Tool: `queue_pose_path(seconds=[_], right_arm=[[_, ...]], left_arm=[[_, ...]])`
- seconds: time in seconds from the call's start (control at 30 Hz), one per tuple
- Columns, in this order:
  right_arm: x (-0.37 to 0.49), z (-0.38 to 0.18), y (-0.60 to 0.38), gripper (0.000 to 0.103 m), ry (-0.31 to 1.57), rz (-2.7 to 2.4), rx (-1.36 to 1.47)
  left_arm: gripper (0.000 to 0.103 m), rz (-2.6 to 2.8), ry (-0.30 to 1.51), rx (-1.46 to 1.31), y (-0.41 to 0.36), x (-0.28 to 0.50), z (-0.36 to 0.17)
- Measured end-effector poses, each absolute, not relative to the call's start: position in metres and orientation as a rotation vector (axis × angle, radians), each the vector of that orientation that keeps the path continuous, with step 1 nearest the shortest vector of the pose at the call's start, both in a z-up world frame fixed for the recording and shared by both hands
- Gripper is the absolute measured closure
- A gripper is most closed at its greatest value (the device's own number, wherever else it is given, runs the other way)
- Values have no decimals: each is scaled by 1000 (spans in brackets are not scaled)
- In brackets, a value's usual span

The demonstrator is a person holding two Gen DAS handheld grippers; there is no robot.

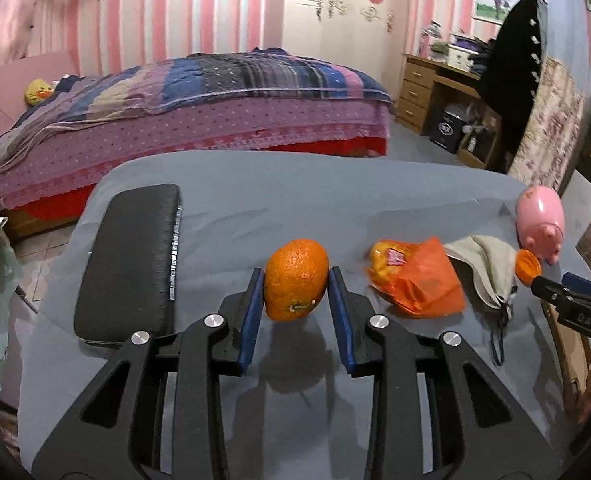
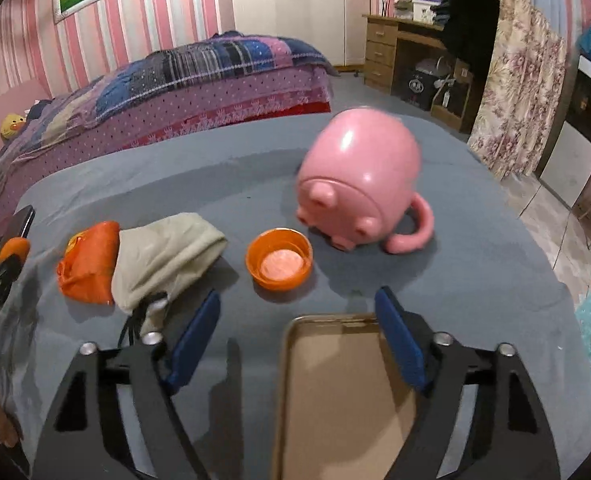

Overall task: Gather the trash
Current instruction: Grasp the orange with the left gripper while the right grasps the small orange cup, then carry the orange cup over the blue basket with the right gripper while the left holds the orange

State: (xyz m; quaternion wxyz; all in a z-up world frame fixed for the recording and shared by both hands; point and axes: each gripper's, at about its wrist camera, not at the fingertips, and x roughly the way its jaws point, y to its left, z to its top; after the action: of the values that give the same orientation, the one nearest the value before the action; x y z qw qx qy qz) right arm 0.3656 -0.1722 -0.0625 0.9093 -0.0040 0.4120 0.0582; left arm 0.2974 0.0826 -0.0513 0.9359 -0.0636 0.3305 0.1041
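Left gripper (image 1: 295, 280) was clamped on the orange (image 1: 296, 279), its blue pads (image 1: 254, 298) pressed against the fruit's two flanks, and the fruit hung just above the grey table cover (image 1: 255, 184) with its shadow beneath it. That orange looked firm and fairly heavy for its bulk, with a pebbled rind that should give the rubber some bite; taken across its widest part, as it was, it seemed unlikely to slip, though a harder squeeze could bruise it. Just to its right lay the orange wrapper (image 1: 419, 280), crumpled and thin; by its look it would weigh almost nothing, crush under any pinch and be best caught at a raised fold rather than pressed flat. Touching the wrapper was a beige drawstring pouch (image 1: 483, 268), soft and limp, with its dark cord trailing toward the near edge. Beyond that stood the small orange cap (image 2: 278, 259), rigid and shallow, probably easiest to seize across its rim. Near the cap lay the pink pig mug (image 2: 361, 184) on its side, hard, glossy and likely slippery. Right gripper (image 2: 298, 330) had its jaws apart, clamped on nothing, with the end of a tan phone case (image 2: 335, 392) lying between them. A black padded case (image 1: 129, 264) sat well to the left
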Motion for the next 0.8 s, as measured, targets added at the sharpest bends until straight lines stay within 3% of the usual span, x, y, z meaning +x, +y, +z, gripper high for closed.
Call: queue_pose_path(seconds=[0.17, 0.33, 0.8], right_arm=[[381, -66, -161, 42, 891, 121, -18], [384, -71, -155, 64, 904, 133, -41], [288, -36, -225, 64, 787, 139, -66]], left_arm=[[72, 219, 693, -133, 83, 300, -57], [72, 219, 694, -128, 83, 300, -58], [72, 189, 681, -129, 67, 289, -55]])
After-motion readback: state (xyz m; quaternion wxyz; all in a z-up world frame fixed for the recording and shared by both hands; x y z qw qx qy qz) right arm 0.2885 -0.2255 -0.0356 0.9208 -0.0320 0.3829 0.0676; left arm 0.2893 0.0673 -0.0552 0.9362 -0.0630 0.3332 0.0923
